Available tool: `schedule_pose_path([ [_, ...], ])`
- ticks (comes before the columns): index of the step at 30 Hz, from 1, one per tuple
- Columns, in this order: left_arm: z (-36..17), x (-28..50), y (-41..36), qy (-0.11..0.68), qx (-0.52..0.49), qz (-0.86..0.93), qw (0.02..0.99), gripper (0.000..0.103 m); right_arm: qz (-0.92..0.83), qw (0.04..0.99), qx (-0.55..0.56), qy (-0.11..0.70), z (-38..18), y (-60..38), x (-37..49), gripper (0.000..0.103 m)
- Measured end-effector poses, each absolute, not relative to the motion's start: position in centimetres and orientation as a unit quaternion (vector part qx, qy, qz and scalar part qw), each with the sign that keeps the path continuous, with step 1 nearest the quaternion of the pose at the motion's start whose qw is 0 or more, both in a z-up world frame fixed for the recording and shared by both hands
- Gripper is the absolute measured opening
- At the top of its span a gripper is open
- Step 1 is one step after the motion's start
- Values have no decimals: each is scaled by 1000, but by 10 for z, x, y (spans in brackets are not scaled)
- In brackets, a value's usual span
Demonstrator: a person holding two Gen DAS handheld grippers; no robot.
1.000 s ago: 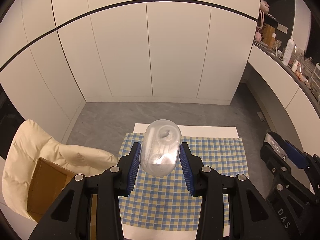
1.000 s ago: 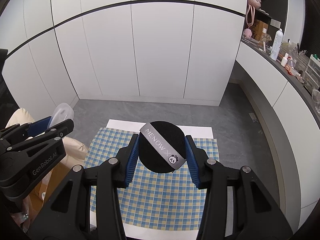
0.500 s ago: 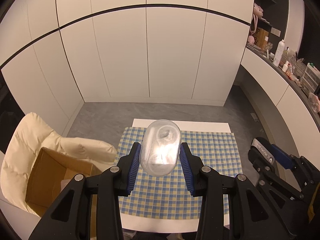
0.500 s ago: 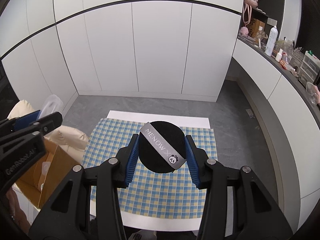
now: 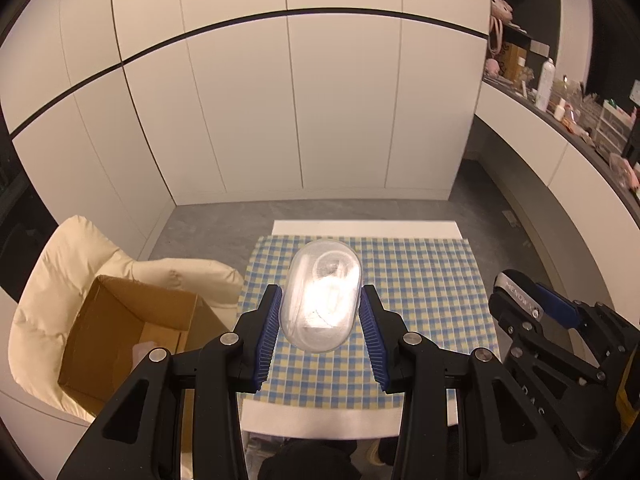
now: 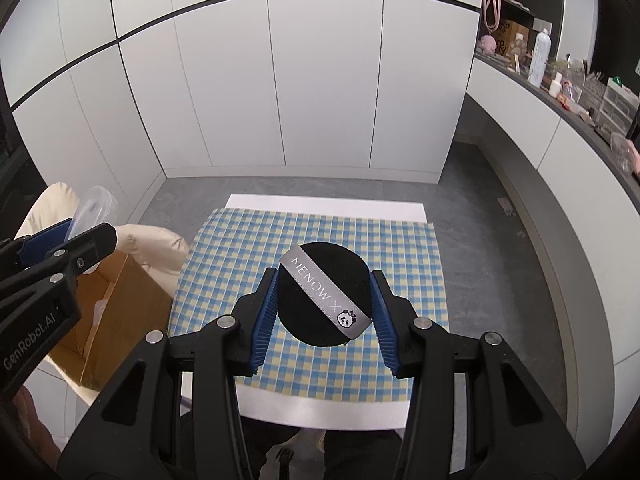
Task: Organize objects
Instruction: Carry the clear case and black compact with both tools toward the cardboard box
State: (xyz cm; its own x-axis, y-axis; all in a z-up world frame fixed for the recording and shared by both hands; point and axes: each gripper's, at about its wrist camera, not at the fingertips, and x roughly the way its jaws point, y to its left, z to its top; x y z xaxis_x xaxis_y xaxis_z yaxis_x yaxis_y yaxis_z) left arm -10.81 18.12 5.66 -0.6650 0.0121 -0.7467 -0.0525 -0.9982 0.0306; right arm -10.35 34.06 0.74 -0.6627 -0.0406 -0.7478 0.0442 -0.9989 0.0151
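White cabinets back a small table (image 5: 352,408) under a checked cloth (image 5: 420,280). My left gripper (image 5: 321,330) clamps a clear case (image 5: 321,306) by its long sides, above the cloth. My right gripper (image 6: 325,314) pinches a black puff (image 6: 323,298) across its width, strap up, also clear of the cloth. Both grips sit mid-body, so neither load should tip. An open box (image 5: 120,340) on the chair (image 5: 48,280) to the left looks like the drop point.

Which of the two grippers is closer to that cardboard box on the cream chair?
Left. The left gripper, clamping a clear case, is beside the cardboard box. The right gripper, holding a black puff, is farther off, above the checkered cloth.
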Motion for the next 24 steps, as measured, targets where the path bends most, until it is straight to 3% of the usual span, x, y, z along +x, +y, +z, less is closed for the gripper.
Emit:
schedule_pose_path([
  [24, 2, -26, 152, 46, -438, 898, 15, 39, -908, 33, 417, 9, -36, 340, -15, 46],
])
